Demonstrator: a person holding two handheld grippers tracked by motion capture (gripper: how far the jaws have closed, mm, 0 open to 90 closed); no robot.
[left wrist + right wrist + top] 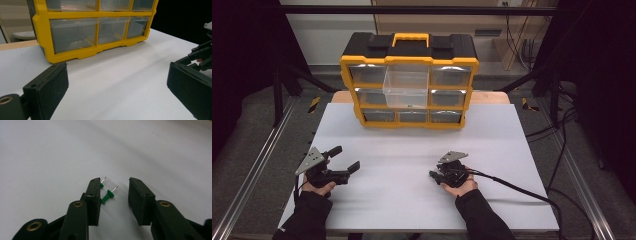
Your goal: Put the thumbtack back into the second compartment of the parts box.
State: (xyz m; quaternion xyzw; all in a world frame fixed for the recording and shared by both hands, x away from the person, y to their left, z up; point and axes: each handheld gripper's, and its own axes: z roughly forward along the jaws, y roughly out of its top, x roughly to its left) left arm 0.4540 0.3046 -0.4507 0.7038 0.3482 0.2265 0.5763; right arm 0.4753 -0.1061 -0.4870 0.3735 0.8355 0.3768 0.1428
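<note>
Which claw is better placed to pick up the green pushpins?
Probably the right claw: its jaws stand open with two green pushpins lying between them. The left claw faces the yellow drawer organizer instead.

Black sleeves; black grippers — left gripper [346, 159], right gripper [432, 174] — with grey three-cornered plates, brass-ringed pivots, trailing black cable.

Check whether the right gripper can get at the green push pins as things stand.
Probably yes: the right gripper is open, and both green push pins lie on the white table between its jaws, beside the left jaw, with nothing in the way.
</note>
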